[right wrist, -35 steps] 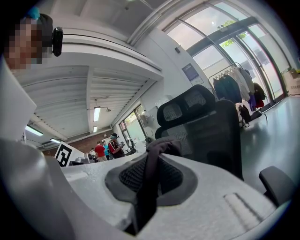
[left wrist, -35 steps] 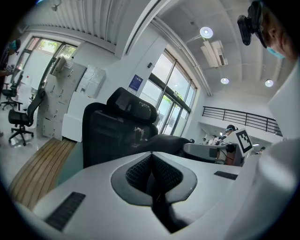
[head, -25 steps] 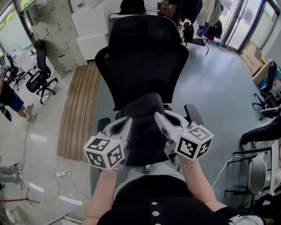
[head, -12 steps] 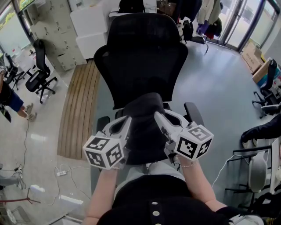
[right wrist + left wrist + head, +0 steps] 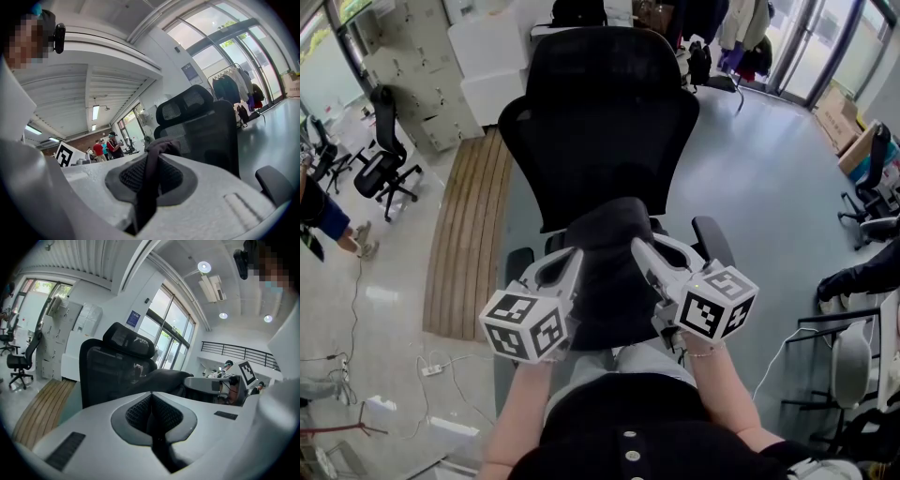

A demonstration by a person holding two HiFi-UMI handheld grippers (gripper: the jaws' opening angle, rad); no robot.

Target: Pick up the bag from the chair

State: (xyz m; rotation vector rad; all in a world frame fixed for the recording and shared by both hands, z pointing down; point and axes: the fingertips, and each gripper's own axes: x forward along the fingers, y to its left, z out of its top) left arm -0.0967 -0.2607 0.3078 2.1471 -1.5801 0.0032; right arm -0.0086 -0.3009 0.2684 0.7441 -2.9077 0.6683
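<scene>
A black bag (image 5: pixel 605 272) hangs between my two grippers, in front of the black mesh office chair (image 5: pixel 600 122) and over its seat. My left gripper (image 5: pixel 575 255) is at the bag's left side; in the left gripper view its jaws (image 5: pixel 151 397) are closed, with a dark strip of fabric caught low between them and the bag's body (image 5: pixel 164 378) just beyond. My right gripper (image 5: pixel 637 248) is at the bag's right side. In the right gripper view it (image 5: pixel 152 161) is shut on a black strap (image 5: pixel 157 146) that sticks up past the pads.
Armrests (image 5: pixel 712 239) flank the chair's seat. A slatted wooden board (image 5: pixel 473 225) lies on the floor to the left, with lockers (image 5: pixel 417 66) and another office chair (image 5: pixel 384 159) beyond. Cables (image 5: pixel 431 370) trail at lower left. More chairs (image 5: pixel 872 178) and a cardboard box (image 5: pixel 844 122) stand at right.
</scene>
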